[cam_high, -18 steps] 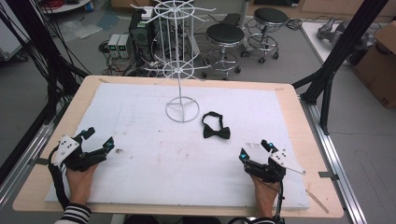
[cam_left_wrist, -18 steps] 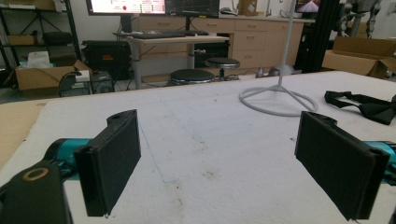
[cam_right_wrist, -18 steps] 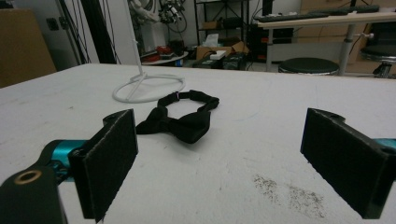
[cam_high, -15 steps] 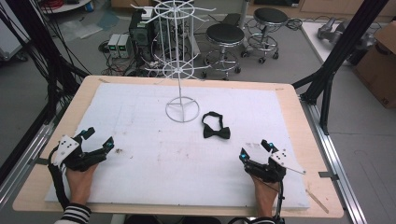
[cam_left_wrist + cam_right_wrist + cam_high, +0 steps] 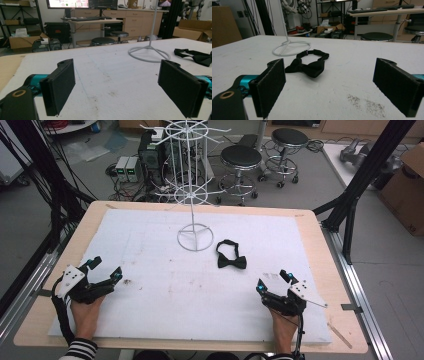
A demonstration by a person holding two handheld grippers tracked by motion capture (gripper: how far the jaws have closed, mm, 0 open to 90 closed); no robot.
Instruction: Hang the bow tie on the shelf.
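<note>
**Bow tie lies loose on the white mat, both grippers resting apart from it**

Bow tie [image 5: 231, 258], black and with its strap looped behind it, lies flat on the white mat [image 5: 150, 240] a little right of the middle. It sits just beside the round wire foot of the white display stand [image 5: 195, 237], close to it, though whether strap and ring touch cannot be made out. In the right gripper view the tie [image 5: 308, 64] lies ahead of the jaws and to their left, with the stand's foot [image 5: 291, 48] behind it.

Right gripper [image 5: 272, 281] rests near the mat's front right edge, held by a hand at the bottom of the high view. Its jaws stand wide apart with bare mat between them, nothing in their grasp. A dusty grey smudge [image 5: 367, 103] marks the mat just ahead of it.

Left gripper [image 5: 104, 270] rests near the front left edge, well apart from the tie. Its jaws are likewise spread wide and hold nothing; its own view shows the stand [image 5: 149, 52] and the tie [image 5: 196, 57] far off at the right.
</note>
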